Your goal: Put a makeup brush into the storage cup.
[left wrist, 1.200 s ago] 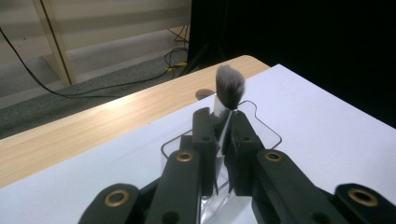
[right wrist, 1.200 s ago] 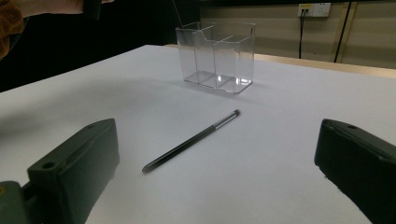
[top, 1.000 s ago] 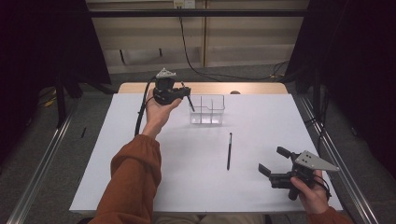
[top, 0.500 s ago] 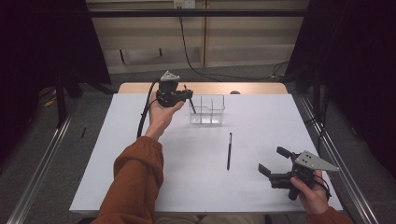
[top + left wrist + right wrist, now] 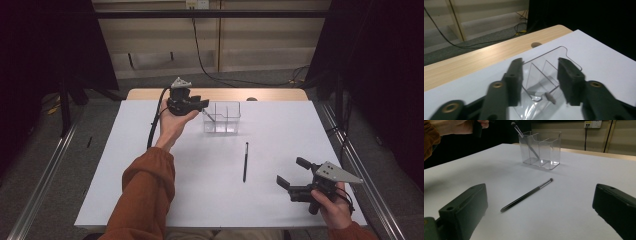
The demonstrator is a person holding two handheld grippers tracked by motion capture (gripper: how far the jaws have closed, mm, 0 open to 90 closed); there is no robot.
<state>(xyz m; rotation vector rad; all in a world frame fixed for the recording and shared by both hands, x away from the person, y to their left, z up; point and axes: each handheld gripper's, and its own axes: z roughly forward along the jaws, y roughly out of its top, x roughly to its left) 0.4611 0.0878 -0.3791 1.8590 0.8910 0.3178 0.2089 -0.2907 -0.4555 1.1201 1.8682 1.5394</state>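
A clear organizer (image 5: 227, 120) (image 5: 554, 58) (image 5: 549, 147) with several compartments stands at the back middle of the white table. A thin brush (image 5: 209, 117) (image 5: 550, 98) (image 5: 524, 137) leans in its left compartment, head up. My left gripper (image 5: 200, 104) (image 5: 540, 75) hovers just above and left of it; its jaws have just been opening and stand apart, with the brush below them and untouched. A second dark brush (image 5: 245, 161) (image 5: 526, 195) lies flat mid-table. My right gripper (image 5: 292, 172) (image 5: 540, 203) rests open at the front right, pointing toward that brush.
A white sheet (image 5: 150, 190) covers the table; a strip of bare wood (image 5: 270, 94) shows at the back. The left gripper's black cable (image 5: 154, 127) hangs beside the forearm. Metal rails (image 5: 350, 150) run along both sides of the table.
The left gripper's jaws have opened and let go of the brush, which now leans in the organizer's left compartment. The right gripper has not moved.
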